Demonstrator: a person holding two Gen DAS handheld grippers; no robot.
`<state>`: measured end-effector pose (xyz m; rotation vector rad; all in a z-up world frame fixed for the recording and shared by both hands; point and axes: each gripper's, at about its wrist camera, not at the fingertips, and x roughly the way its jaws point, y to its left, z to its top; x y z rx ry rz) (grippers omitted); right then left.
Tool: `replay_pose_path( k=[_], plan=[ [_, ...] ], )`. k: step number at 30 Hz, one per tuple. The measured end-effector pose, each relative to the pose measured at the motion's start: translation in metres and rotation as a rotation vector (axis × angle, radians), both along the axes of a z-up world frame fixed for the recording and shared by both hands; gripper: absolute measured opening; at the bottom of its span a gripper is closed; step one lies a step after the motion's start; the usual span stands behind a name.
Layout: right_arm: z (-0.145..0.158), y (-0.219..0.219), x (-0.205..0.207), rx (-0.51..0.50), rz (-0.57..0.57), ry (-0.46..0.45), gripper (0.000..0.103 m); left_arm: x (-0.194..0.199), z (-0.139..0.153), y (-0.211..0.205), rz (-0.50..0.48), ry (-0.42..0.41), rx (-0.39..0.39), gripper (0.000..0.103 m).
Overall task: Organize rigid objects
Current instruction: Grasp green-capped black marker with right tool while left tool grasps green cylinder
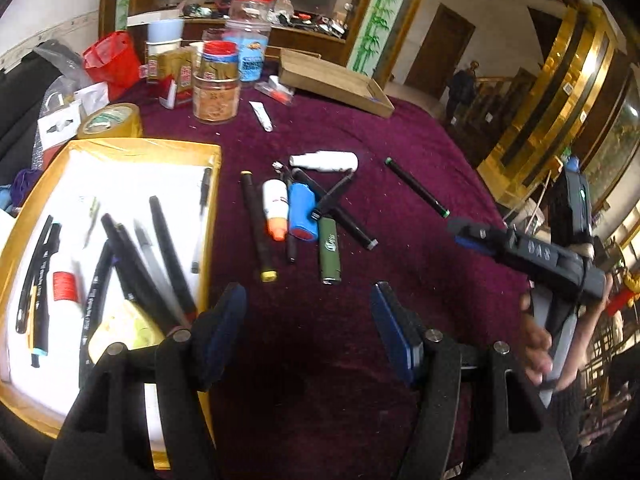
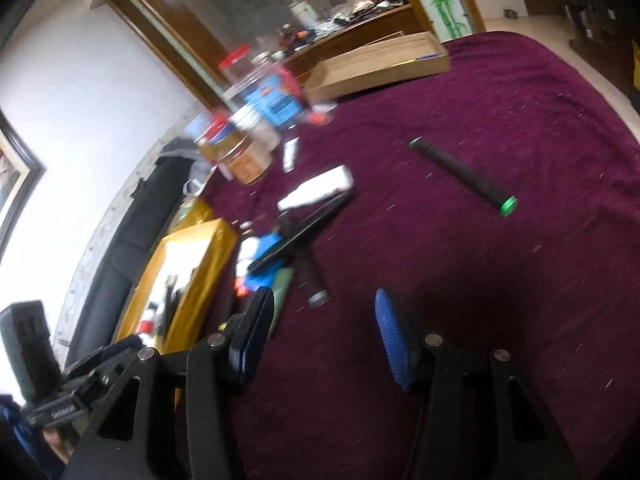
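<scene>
Left gripper (image 1: 308,320) hovers over bare purple cloth (image 1: 400,160), fingers apart, nothing between them. Right gripper (image 2: 320,336) likewise — fingers spread, empty, above the cloth; picture blurred by motion. In the left view the right gripper shows at the right edge, held by a hand (image 1: 536,344).

Just left of the left gripper: gold tray (image 1: 120,146) with white lining, holding several dark pens (image 1: 168,248) lying roughly parallel, and a small white bottle with red label (image 1: 66,290).

Beyond the grippers, loose on the cloth — a cluster, touching or overlapping: yellow-tipped black pen (image 1: 256,224), white tube with orange cap (image 1: 276,208), blue cylinder (image 1: 302,212), green lighter (image 1: 330,256), two crossed black pens (image 1: 340,208). A white bottle (image 1: 324,160) lies on its side just behind the cluster. A green-tipped black pen (image 1: 416,186) lies apart, to the right.

Farther back: tape roll (image 1: 112,120), clear jars (image 1: 216,92), flat cardboard box (image 1: 336,84), small white tube (image 1: 262,116). Mirror and cluttered shelf at the wall.
</scene>
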<state>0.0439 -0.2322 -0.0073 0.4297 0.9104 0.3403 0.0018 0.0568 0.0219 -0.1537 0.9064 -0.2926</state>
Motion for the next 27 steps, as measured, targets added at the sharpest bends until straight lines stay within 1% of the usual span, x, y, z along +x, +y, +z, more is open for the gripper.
replay_pose_path(
  k=[1, 3, 5, 6, 7, 8, 11, 13, 14, 15, 16, 17, 18, 19, 21, 22, 24, 27],
  plan=[
    [0.0, -0.005, 0.004, -0.003, -0.005, -0.001, 0.048, 0.001, -0.002, -0.003, -0.004, 0.008, 0.008, 0.064],
    [0.001, -0.021, 0.029, 0.032, -0.011, 0.03, 0.048, 0.004, -0.005, -0.009, -0.007, 0.024, 0.022, 0.064],
    [0.002, -0.034, 0.052, 0.031, -0.016, 0.053, 0.048, 0.008, -0.009, -0.01, -0.007, 0.04, 0.031, 0.064],
    [0.004, -0.04, 0.063, -0.006, -0.032, 0.047, 0.048, 0.009, -0.01, -0.011, -0.008, 0.046, 0.035, 0.064],
    [0.004, -0.044, 0.077, -0.088, -0.057, 0.043, 0.048, 0.01, -0.012, -0.012, -0.009, 0.052, 0.039, 0.064],
    [0.002, -0.047, 0.089, -0.144, -0.073, 0.047, 0.048, 0.011, -0.013, -0.013, -0.009, 0.057, 0.042, 0.064],
    [-0.015, -0.055, 0.124, -0.191, -0.082, 0.086, 0.047, 0.014, -0.018, -0.014, -0.007, 0.071, 0.049, 0.064],
    [-0.031, -0.06, 0.14, -0.187, -0.088, 0.127, 0.046, 0.014, -0.021, -0.014, -0.008, 0.078, 0.051, 0.064],
    [-0.037, -0.058, 0.144, -0.222, -0.089, 0.13, 0.045, 0.016, -0.023, -0.015, -0.008, 0.083, 0.055, 0.064],
    [-0.043, -0.055, 0.147, -0.281, -0.106, 0.133, 0.044, 0.017, -0.025, -0.015, -0.009, 0.091, 0.061, 0.064],
    [-0.048, -0.054, 0.146, -0.315, -0.115, 0.138, 0.042, 0.018, -0.026, -0.016, -0.011, 0.094, 0.062, 0.064],
    [-0.05, -0.05, 0.144, -0.341, -0.121, 0.119, 0.04, 0.019, -0.027, -0.017, -0.016, 0.099, 0.064, 0.064],
    [-0.05, -0.045, 0.14, -0.355, -0.113, 0.109, 0.03, 0.02, -0.028, -0.019, -0.026, 0.105, 0.068, 0.064],
    [-0.051, -0.039, 0.137, -0.375, -0.103, 0.104, 0.021, 0.021, -0.028, -0.023, -0.043, 0.106, 0.08, 0.064],
    [-0.051, -0.027, 0.128, -0.434, -0.098, 0.108, 0.014, 0.023, -0.029, -0.03, -0.064, 0.099, 0.086, 0.064],
    [-0.05, -0.021, 0.123, -0.456, -0.099, 0.115, 0.013, 0.026, -0.03, -0.033, -0.077, 0.107, 0.08, 0.064],
    [-0.048, -0.013, 0.112, -0.445, -0.107, 0.14, 0.013, 0.034, -0.035, -0.038, -0.086, 0.127, 0.062, 0.064],
    [-0.046, -0.006, 0.081, -0.349, -0.107, 0.162, 0.013, 0.052, -0.045, -0.046, -0.093, 0.155, 0.052, 0.063]
  ],
)
